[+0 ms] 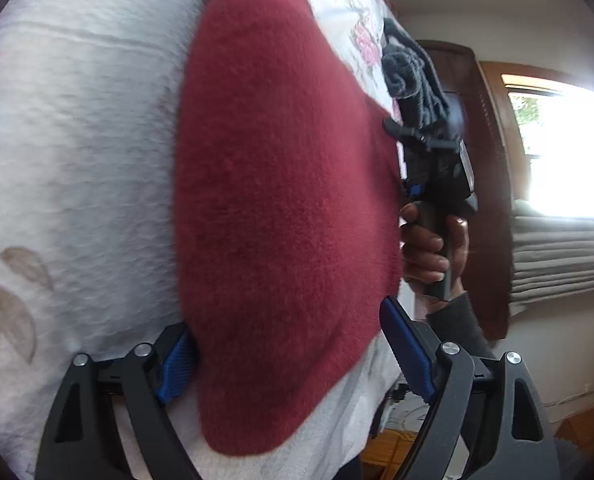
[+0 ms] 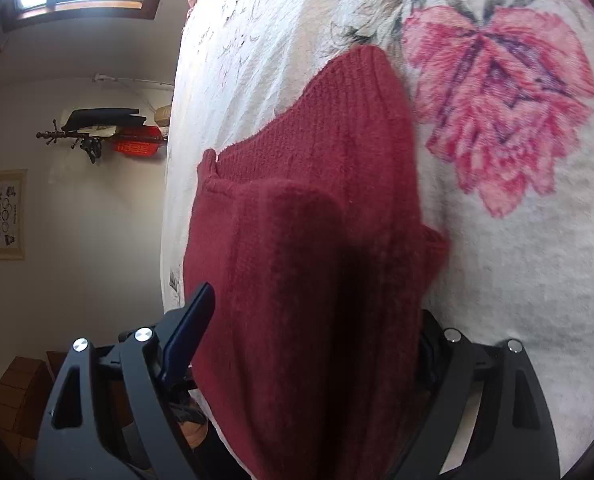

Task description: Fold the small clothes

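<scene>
Fuzzy knit garment [image 1: 281, 200], fleecy blanket [image 1: 77, 140]

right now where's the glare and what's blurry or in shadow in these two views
Left wrist view: the bright window blows out to white at the right, and the dark red knitted garment looks soft and blurred up close. Right wrist view: a dark shadow falls down the garment's middle, while the pink flower print on the white blanket stays sharp.

My left gripper [image 1: 293, 364] has matte black linkage arms with round silver screws at the pivots and ribbed blue pads [image 1: 176, 364]. My right gripper [image 2: 301, 344] is built the same, its blue pad [image 2: 187, 340] darker in shade. A dark grey knit sleeve [image 1: 455, 322] covers my wrist
</scene>
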`<state>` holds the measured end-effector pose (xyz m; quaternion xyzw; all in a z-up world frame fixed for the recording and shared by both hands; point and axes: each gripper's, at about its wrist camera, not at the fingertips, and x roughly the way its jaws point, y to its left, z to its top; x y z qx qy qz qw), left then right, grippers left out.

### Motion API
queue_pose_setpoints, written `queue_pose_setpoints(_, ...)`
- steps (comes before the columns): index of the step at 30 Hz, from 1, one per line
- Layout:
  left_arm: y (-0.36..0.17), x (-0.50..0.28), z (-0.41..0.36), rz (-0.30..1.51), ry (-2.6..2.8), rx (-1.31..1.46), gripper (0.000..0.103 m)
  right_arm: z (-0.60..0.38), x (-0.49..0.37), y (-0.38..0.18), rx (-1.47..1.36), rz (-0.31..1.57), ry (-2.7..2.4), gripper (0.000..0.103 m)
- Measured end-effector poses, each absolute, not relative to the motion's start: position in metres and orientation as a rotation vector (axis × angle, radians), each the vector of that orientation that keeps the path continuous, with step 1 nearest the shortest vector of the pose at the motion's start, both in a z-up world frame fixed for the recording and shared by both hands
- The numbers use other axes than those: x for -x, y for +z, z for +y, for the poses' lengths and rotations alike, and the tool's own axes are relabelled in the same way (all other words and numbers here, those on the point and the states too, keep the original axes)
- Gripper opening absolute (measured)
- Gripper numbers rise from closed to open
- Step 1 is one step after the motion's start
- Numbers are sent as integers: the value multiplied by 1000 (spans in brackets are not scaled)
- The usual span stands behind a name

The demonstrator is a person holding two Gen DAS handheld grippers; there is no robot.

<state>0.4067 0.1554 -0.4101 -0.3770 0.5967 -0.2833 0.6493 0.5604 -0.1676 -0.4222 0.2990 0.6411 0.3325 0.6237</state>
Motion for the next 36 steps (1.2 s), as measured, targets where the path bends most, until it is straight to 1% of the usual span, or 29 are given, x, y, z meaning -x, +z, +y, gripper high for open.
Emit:
queue_pose_setpoints(2,-408,-404,151,1370,-613,833,84,-164,-559,-423,-669,1468,758,85)
queue_pose_setpoints(3,-407,-404,149,1384,-587,816,79,-163,-558,-423,-655,1466,755,85)
queue_pose_setpoints(4,-407,-404,149,1401,-559,802,70,-162,-558,-422,-650,1462,750,79)
queue_pose_setpoints(5,-408,-405,150,1417,-537,800,67,-161,-558,-422,-649,1461,741,72)
queue_pose_setpoints(6,-409,-405,152,1431,-525,814,59,-160,-558,-423,-659,1464,741,56)
queue_pose_setpoints(7,-408,-406,153,1439,-520,824,53,-160,-557,-425,-681,1465,739,47)
queue_pose_setpoints(10,-404,-403,157,1435,-518,820,44,-155,-552,-421,-678,1439,715,40)
queue_pose_setpoints(13,-399,-401,160,1428,-514,805,40,-151,-547,-412,-680,1406,693,37)
queue_pose_setpoints(16,-389,-399,164,1410,-515,788,38,-148,-540,-398,-675,1370,674,36)
queue_pose_setpoints(26,-333,-387,186,1324,-520,724,37,-127,-510,-347,-658,1294,653,35)
queue_pose_setpoints(32,-298,-358,210,1272,-518,704,37,-97,-486,-318,-658,1272,705,35)
queue_pose_setpoints(36,-282,-320,235,1234,-492,712,37,-67,-466,-308,-659,1272,750,35)
